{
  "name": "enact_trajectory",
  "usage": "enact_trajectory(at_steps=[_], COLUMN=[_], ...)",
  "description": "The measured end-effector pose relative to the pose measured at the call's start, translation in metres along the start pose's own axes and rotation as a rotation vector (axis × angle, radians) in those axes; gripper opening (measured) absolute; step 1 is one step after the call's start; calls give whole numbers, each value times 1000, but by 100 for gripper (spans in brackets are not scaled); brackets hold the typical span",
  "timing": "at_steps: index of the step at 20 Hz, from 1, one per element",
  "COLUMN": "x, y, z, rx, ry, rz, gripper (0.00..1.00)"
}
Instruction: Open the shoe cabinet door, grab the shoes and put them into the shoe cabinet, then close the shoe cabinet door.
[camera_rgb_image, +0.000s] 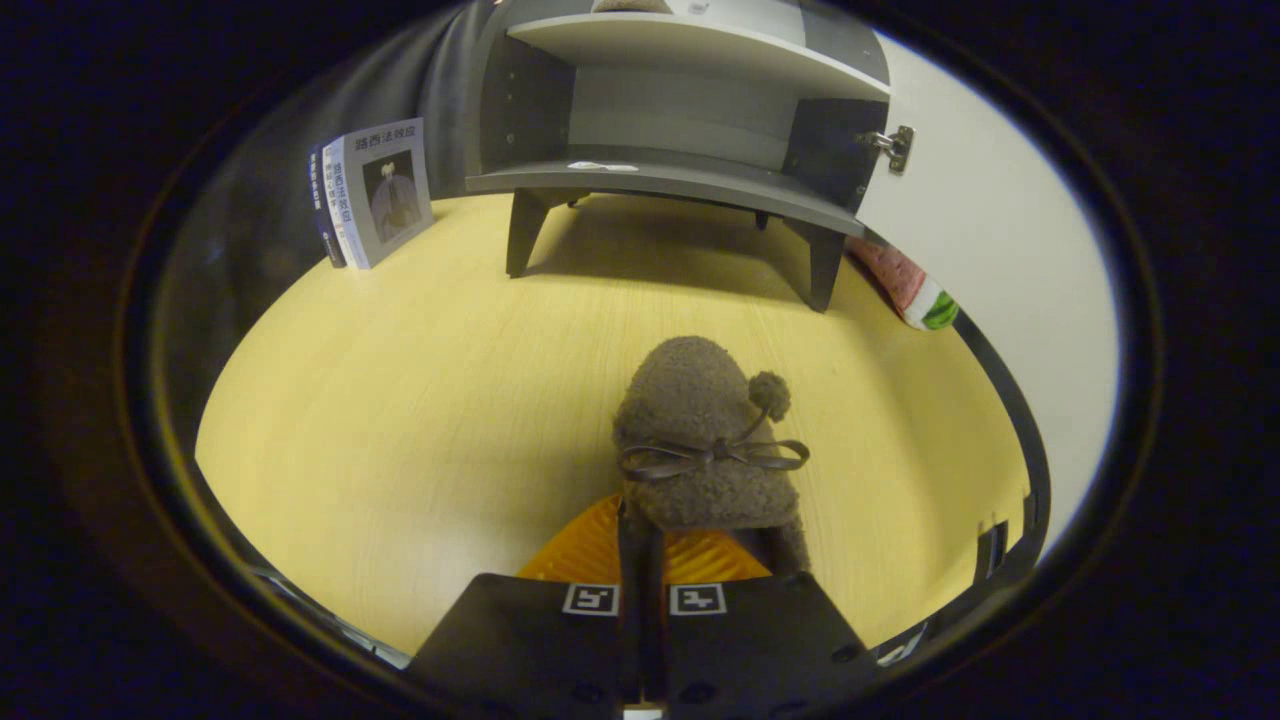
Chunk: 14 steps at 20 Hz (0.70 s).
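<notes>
The gripper (640, 545) has its two fingers drawn nearly together, with only a narrow slit between them. They clamp the rear edge of a brown fleece slipper with a thin dark bow and a small pom-pom (705, 445). The slipper extends forward from the fingertips, toe pointing away, over the yellow wood-grain tabletop (400, 420). Whether its sole touches the tabletop cannot be told.

Beyond the slipper, well apart from it, stands the grey shoe cabinet on short dark legs (670, 120). Its white door (985, 210) is swung open to the right on a metal hinge (893, 146). The lower compartment faces the gripper, with a shelf above it.

A white-and-blue paperback book (375, 190) stands upright left of the cabinet. A pink, white and green soft object (915, 290) lies by the cabinet's right leg, below the door.
</notes>
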<state>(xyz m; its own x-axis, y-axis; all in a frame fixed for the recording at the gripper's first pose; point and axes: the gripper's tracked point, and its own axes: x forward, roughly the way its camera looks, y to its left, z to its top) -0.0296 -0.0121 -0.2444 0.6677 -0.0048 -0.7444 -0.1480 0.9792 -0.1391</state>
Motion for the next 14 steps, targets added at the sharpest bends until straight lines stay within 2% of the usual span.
enact_trajectory(at_steps=[8,14], x=[-27,-94], y=[-10,-38], z=[28,102], rx=[-23,-2], ry=[-25,-132], rz=[2,-1], gripper=[4,4])
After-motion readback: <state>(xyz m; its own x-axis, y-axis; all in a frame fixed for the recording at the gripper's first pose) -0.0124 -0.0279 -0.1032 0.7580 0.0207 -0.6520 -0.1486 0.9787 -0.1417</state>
